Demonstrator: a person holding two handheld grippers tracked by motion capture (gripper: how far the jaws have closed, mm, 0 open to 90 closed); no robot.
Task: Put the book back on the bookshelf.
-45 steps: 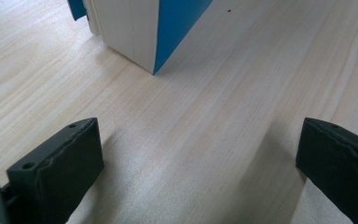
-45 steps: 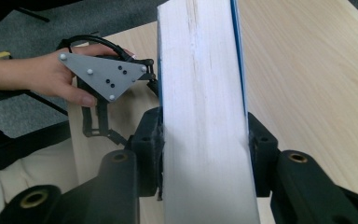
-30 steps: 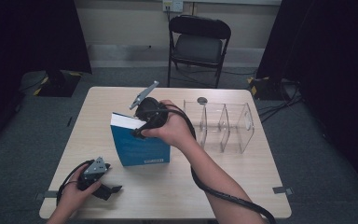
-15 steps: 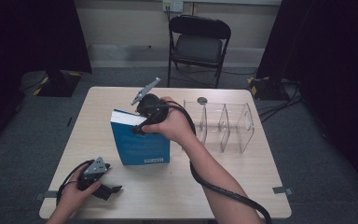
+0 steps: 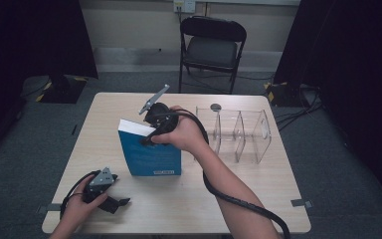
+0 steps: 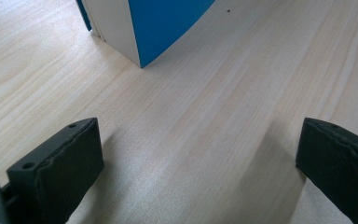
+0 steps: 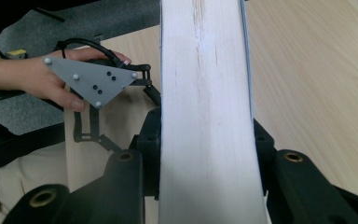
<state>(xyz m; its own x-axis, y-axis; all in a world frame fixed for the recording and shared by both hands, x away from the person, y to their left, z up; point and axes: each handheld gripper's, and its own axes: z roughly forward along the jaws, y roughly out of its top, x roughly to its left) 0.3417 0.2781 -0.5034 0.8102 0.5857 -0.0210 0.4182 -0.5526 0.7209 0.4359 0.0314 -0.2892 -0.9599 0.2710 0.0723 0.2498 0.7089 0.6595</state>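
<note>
A blue book (image 5: pixel 149 154) stands upright on the wooden table (image 5: pixel 229 194), its white page block (image 7: pixel 205 116) running between my right gripper's jaws. My right gripper (image 5: pixel 151 134) is shut on the book's top edge, held from above by a hand. My left gripper (image 5: pixel 114 203) rests open near the table's front left corner, with nothing between its jaws. In the left gripper view (image 6: pixel 196 163) the book's lower corner (image 6: pixel 158 32) lies ahead on the bare wood. The left gripper's grey plate (image 7: pixel 93 81) and hand show beyond the book in the right gripper view.
A clear plastic divider rack (image 5: pixel 238 132) stands on the table's right half, just right of the book. A small dark round object (image 5: pixel 215 106) lies behind the rack. A black folding chair (image 5: pixel 211 45) stands beyond the table's far edge.
The right hand has shifted slightly on the book's top edge and the book stands a little more upright. The left gripper has stayed in place.
</note>
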